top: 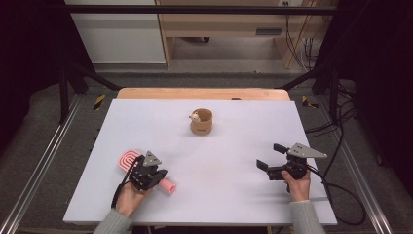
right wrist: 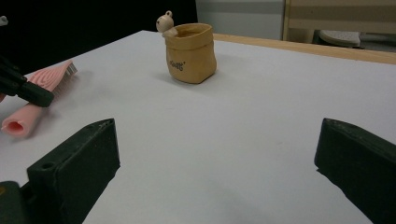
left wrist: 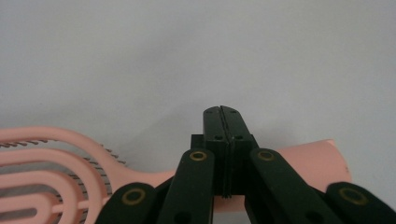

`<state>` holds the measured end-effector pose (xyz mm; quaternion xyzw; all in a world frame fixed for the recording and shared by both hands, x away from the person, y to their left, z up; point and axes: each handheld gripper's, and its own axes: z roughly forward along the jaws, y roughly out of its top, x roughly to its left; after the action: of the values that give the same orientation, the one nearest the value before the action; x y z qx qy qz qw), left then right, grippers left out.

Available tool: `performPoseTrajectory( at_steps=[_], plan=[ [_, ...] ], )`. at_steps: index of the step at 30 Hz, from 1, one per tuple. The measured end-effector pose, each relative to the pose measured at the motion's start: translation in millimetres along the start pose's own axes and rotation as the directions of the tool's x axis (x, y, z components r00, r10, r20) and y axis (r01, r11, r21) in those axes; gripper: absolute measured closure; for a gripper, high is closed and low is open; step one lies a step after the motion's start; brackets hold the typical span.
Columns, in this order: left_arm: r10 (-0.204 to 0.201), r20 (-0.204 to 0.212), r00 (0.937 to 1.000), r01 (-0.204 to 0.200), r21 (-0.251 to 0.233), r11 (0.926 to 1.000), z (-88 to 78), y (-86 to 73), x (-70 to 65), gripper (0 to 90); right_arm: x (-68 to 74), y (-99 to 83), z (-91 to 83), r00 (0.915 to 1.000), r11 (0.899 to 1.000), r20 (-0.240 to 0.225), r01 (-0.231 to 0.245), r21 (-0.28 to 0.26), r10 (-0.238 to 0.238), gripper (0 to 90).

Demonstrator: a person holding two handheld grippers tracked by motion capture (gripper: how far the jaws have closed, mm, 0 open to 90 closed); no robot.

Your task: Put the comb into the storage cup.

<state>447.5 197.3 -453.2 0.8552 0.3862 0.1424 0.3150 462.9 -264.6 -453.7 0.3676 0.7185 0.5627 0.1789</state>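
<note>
Hairbrush: pink, lying flat at the near left of the white table, handle pointing right, so you are finding it easy to reach from above.
Left gripper: you are holding it over the handle, jaws pressed together past it, gripping nothing.
Right gripper: you are resting it low at the near right, jaws spread wide, empty, pointing toward the pot.
Pot: tan sack-shaped holder standing upright mid-table toward the far side, likely the brush's destination.

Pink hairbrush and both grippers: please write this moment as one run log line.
left gripper: shut, above pink hairbrush handle | right gripper: open, holding nothing | brown cup: upright, table centre-back
</note>
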Motion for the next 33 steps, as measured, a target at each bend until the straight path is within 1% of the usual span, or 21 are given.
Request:
performPoseTrajectory(
  at_steps=[7, 9, 12, 18, 33],
  plan=[
    [0.011, 0.003, 0.9999, -0.011, 0.011, 0.9999, -5.3, -5.2, -1.5, 89.7, 0.2, 0.3, -0.3, 1.0000, 1.000, 0.001, -0.003, -0.004, 0.003, 0.5],
    [0.018, -0.002, 0.9998, -0.018, 0.014, 0.9997, -7.2, -6.3, -2.2, 89.6, 0.1, 0.3, -0.4, 1.0000, 1.000, 0.000, -0.003, -0.006, 0.003, 0.5],
    [0.022, 0.001, 0.9998, -0.022, 0.018, 0.9996, -8.7, -7.3, -3.4, 89.7, 0.1, 0.3, -0.4, 1.0000, 1.000, 0.000, -0.003, -0.005, 0.003, 0.5],
    [0.038, -0.005, 0.9993, -0.037, 0.026, 0.9990, -10.5, -8.4, -6.0, 89.7, 0.0, 0.4, -0.5, 1.0000, 1.000, 0.000, -0.002, -0.007, 0.002, 0.5],
    [0.055, 0.016, 0.9984, -0.055, 0.049, 0.9972, -17.0, -14.6, -7.6, 89.7, 0.1, 0.4, -0.6, 1.0000, 1.000, 0.000, -0.003, -0.008, 0.003, 0.5]
  ],
)
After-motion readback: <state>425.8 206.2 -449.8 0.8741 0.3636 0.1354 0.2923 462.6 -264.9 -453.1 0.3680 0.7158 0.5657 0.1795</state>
